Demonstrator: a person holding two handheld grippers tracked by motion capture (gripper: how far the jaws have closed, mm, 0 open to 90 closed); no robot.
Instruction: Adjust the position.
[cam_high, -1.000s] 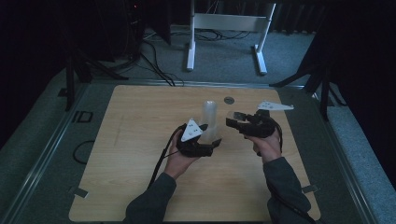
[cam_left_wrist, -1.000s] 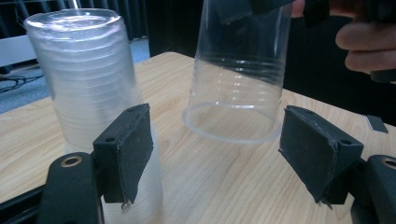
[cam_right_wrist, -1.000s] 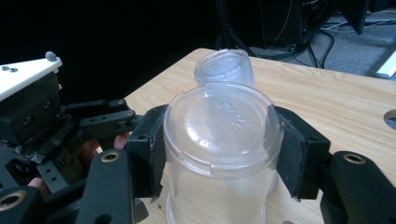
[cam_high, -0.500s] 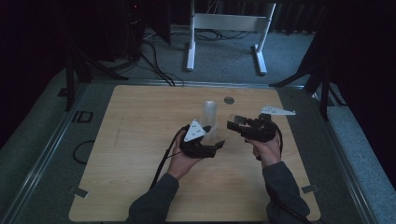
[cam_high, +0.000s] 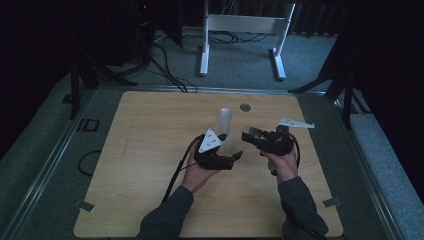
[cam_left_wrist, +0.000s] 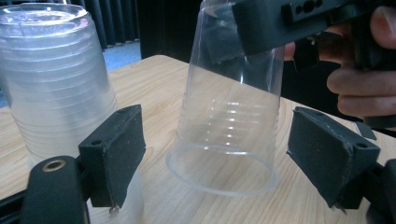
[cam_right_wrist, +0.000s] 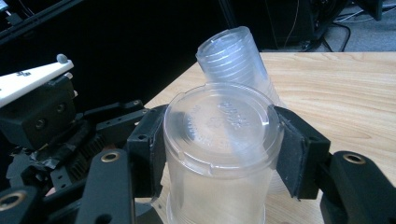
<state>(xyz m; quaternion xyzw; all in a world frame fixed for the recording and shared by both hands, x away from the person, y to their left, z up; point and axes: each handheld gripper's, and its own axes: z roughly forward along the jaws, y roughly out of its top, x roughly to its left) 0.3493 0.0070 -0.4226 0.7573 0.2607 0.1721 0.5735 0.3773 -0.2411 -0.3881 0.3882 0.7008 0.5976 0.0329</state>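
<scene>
A single clear plastic cup (cam_right_wrist: 219, 135) stands upside down just above the wooden table (cam_high: 150, 150), with my right gripper (cam_right_wrist: 217, 149) shut on its upper part. The same cup (cam_left_wrist: 229, 126) sits between the jaws of my left gripper (cam_left_wrist: 222, 158), whose jaws have just been opening. Its pads (cam_left_wrist: 114, 154) stand clear of the cup's sides. A tall stack of upturned clear cups (cam_left_wrist: 51, 79) stands beside it, also seen as the stack (cam_high: 225, 125) right behind the left gripper (cam_high: 225, 157). The right gripper (cam_high: 252, 137) faces the left one.
A small grey disc (cam_high: 245, 107) lies on the table behind the stack. A white metal frame (cam_high: 240, 30) and cables (cam_high: 165, 65) are on the floor beyond the far edge. Cables trail from both grippers toward the person.
The right gripper has edged slightly nearer to the person and the left gripper. The left hand has stayed where it was by the stack.
</scene>
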